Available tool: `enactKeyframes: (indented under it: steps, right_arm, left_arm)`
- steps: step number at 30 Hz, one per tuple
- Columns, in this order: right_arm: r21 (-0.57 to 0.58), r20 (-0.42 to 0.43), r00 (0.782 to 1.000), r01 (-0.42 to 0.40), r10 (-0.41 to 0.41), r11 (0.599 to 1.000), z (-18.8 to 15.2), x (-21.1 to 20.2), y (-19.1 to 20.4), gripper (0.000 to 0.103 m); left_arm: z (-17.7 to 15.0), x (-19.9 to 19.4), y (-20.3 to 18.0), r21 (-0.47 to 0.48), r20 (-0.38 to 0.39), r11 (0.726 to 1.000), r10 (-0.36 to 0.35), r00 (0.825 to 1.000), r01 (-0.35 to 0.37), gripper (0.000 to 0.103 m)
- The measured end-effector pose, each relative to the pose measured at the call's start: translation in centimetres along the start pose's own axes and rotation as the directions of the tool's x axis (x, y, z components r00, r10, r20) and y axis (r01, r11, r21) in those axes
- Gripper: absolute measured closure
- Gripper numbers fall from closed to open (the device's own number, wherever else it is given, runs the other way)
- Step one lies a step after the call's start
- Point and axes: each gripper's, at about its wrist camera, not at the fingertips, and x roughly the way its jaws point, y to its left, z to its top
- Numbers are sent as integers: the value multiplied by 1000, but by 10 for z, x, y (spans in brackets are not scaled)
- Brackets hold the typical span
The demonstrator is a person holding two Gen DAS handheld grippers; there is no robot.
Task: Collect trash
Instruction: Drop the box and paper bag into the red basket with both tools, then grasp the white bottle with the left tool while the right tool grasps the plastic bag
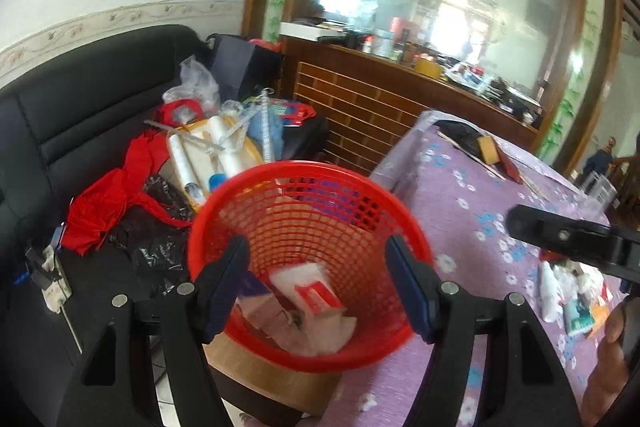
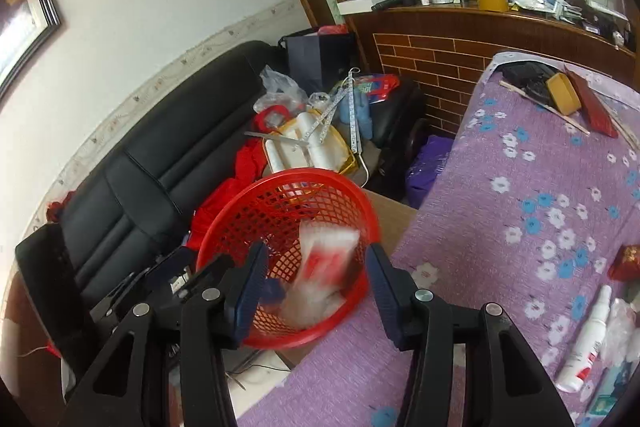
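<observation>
A red mesh basket (image 1: 312,187) stands beside the table with the purple flowered cloth (image 1: 480,211); it also shows in the right wrist view (image 2: 256,211). It holds a white and red packet (image 1: 316,295) and other wrappers. In the right wrist view a white and red packet (image 2: 328,259), blurred, is in the basket. My left gripper (image 1: 320,287) is open and empty over the basket. My right gripper (image 2: 316,291) is open and empty above the basket's rim; its finger shows at the right of the left wrist view (image 1: 560,235). More trash lies on the cloth: a white bottle (image 2: 584,343), a red wrapper (image 2: 626,263).
A black sofa (image 1: 80,115) behind the basket is piled with red cloth (image 1: 104,211), plastic bags and white rolls (image 1: 208,147). A brick-pattern counter (image 1: 360,107) stands at the back. A yellow box (image 2: 562,93) and sticks lie at the table's far end.
</observation>
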Motion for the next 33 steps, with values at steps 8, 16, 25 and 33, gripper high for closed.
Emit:
enactKeyframes:
  steps: [8, 16, 25, 33]
  right_arm:
    - [82, 45, 994, 99, -103, 992, -57, -80, -60, 47]
    - [291, 85, 965, 215, -249, 932, -121, -164, -152, 47]
    - [305, 96, 940, 287, -329, 908, -132, -196, -192, 47]
    - [251, 81, 938, 308, -337, 918, -116, -182, -199, 47]
  left_arm:
    - [-22, -10, -87, 151, -37, 977, -149, 988, 153, 33]
    - [-53, -2, -190, 289, -166, 904, -276, 947, 314, 33]
    - [-68, 41, -265, 353, -280, 871, -251, 927, 342, 33]
    - [-74, 92, -290, 360, -365, 873, -193, 911, 329, 56]
